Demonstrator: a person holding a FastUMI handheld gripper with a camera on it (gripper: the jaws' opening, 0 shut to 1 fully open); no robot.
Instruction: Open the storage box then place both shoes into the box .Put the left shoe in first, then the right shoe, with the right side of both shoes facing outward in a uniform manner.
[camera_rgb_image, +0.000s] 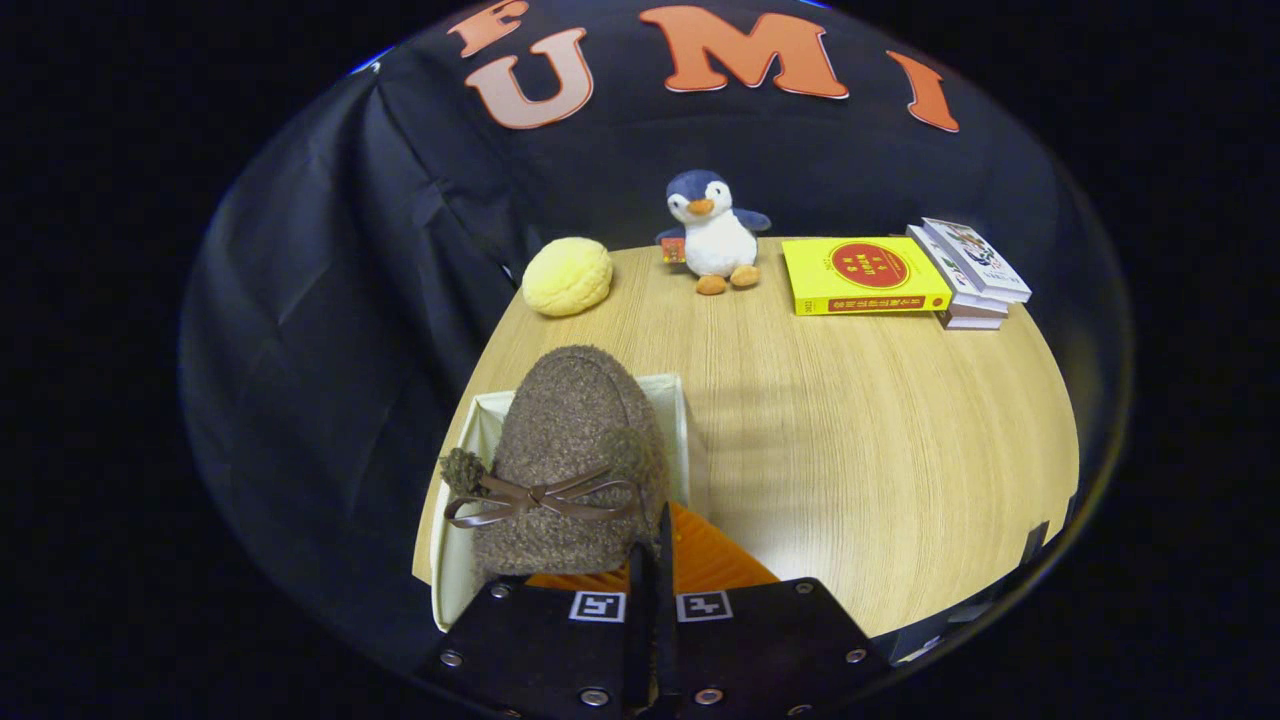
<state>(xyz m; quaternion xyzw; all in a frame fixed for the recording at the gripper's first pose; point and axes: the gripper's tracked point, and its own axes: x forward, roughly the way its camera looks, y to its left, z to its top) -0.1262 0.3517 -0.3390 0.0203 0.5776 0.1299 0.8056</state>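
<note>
The claw (650, 560) is pressed together on the heel of a fuzzy brown shoe (570, 450); the shoe hangs over the open white box (682, 420) at the table's (860, 450) left edge, hiding its inside; an orange piece (715, 560) shows beside the fingers, hard to make out.

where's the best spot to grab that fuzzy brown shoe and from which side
Probably the heel-end rim of the fuzzy brown shoe, coming from behind and above. Its toe points away, out over the white storage box, so the opening edge near the brown bow is the thin part that fingers can pinch. The gripper already sits there, fingers together; whether both press the rim is unclear.
</note>
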